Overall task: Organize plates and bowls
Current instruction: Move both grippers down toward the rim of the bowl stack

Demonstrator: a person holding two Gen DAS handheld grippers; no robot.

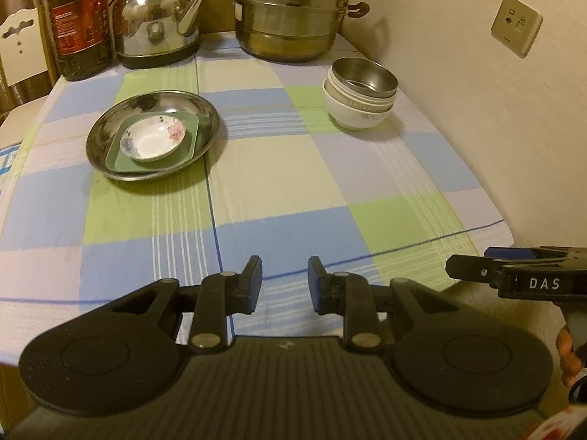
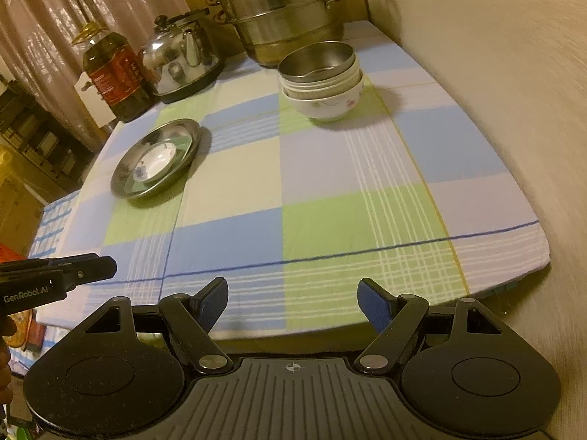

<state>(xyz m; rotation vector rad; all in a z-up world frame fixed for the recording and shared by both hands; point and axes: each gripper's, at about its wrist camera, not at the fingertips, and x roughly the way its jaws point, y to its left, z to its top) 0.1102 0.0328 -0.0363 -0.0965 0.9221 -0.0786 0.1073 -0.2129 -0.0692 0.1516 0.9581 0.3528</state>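
Note:
A steel plate (image 1: 106,124) lies at the left of the checked tablecloth (image 1: 279,183). In it sits a green square plate (image 1: 190,137) with a small white flowered dish (image 1: 154,139) on top. At the right stands a stack of white bowls (image 1: 356,112) with a steel bowl (image 1: 367,75) nested on top. My left gripper (image 1: 284,282) hovers over the table's near edge, its jaws narrowly apart and empty. My right gripper (image 2: 293,304) stands wide open and empty, near the front edge too. The plate pile (image 2: 124,179) and bowl stack (image 2: 323,84) are far from both.
Along the back stand an oil bottle (image 1: 79,22), a steel kettle (image 1: 157,25) and a tiered steamer pot (image 1: 290,11). A wall with sockets (image 1: 515,24) borders the table's right side. A white chair (image 1: 22,44) is at the far left.

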